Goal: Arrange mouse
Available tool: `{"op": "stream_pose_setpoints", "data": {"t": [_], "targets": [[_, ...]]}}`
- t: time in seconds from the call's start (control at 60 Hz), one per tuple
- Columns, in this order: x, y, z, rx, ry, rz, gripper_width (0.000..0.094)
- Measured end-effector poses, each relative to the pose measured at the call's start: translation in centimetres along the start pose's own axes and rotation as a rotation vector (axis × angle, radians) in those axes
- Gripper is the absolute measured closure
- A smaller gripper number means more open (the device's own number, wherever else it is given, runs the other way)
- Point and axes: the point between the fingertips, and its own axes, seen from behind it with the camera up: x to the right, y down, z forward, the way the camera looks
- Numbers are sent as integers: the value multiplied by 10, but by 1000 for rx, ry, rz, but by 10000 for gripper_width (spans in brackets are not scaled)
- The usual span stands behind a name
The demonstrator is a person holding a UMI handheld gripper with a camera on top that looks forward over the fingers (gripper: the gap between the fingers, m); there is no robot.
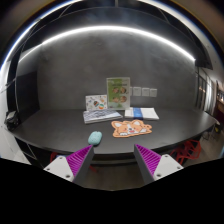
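Observation:
A small pale teal mouse (95, 138) lies on the dark table (60, 128), just ahead of the left finger. Beyond it and to its right lies an orange patterned mouse mat (130, 127). My gripper (113, 162) is open and empty, its two purple-padded fingers (79, 158) spread wide above the table's near edge. The mouse is not between the fingers.
Papers and leaflets (98, 113) lie behind the mat, and an upright green-and-white card (118, 93) stands against the grey wall. White sockets (146, 91) sit on the wall. Red chair parts (188, 151) show below the table at the right.

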Motion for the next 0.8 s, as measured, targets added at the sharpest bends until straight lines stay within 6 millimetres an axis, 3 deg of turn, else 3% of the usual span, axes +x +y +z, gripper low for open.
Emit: {"op": "stream_pose_setpoints", "data": {"t": [0.067,0.133,0.15,0.167,0.283,0.4,0.533,0.55,0.583,0.8], "targets": [[-15,6,9,-9,-44,-6,84],[-36,13,36,-13,-94,-13,84],[-39,17,29,-14,-107,-14,82],[-48,19,51,-14,-120,-14,86],[-87,45,107,-38,-197,-31,89],[-110,67,157,-73,-229,-44,90],[-112,83,209,-117,-194,-48,83],[-112,83,216,-114,-191,-48,46],[-115,76,225,-89,-189,-30,103],[-123,57,272,-35,-159,-12,102]]}}
